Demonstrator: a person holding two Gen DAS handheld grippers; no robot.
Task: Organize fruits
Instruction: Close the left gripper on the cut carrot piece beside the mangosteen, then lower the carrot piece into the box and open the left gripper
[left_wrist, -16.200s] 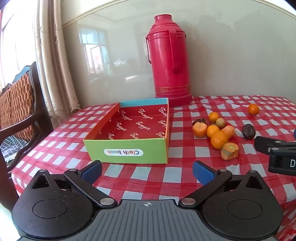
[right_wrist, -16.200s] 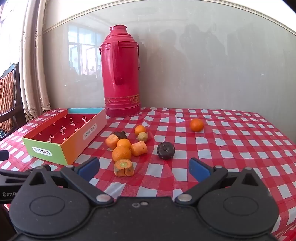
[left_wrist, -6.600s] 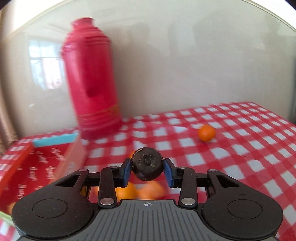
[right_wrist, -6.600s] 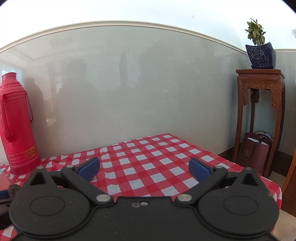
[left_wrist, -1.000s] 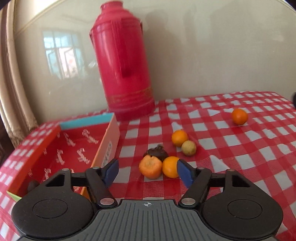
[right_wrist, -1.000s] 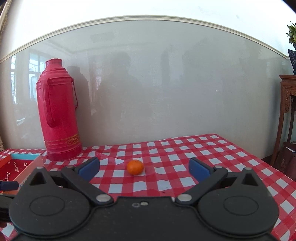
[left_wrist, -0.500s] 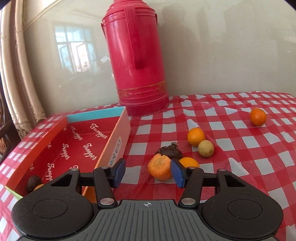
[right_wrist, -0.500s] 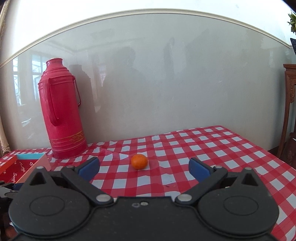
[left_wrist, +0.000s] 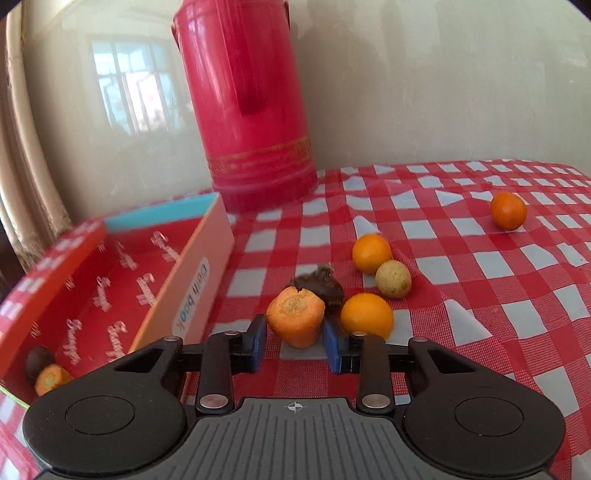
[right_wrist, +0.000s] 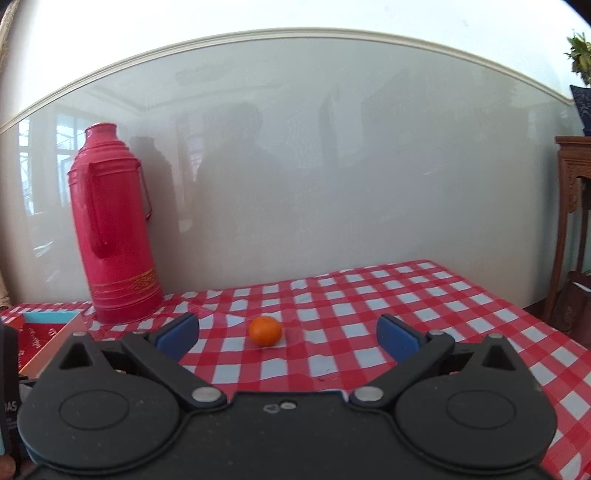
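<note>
The left gripper (left_wrist: 295, 341) brackets a carrot chunk (left_wrist: 295, 320) on the tablecloth (left_wrist: 480, 295) beside the box (left_wrist: 192, 288) — pad contact unclear. A dark fruit (left_wrist: 325, 286) sits half-hidden behind. The right gripper (right_wrist: 288, 334) gapes wide before 1 tangerine (right_wrist: 265, 331).

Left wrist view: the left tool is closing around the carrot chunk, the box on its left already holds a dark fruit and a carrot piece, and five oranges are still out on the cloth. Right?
Not quite: the left wrist view shows three oranges on the cloth, not five, plus one yellowish fruit. The rest holds: the left tool brackets the carrot chunk, and the box holds a dark fruit and a carrot piece.
</note>
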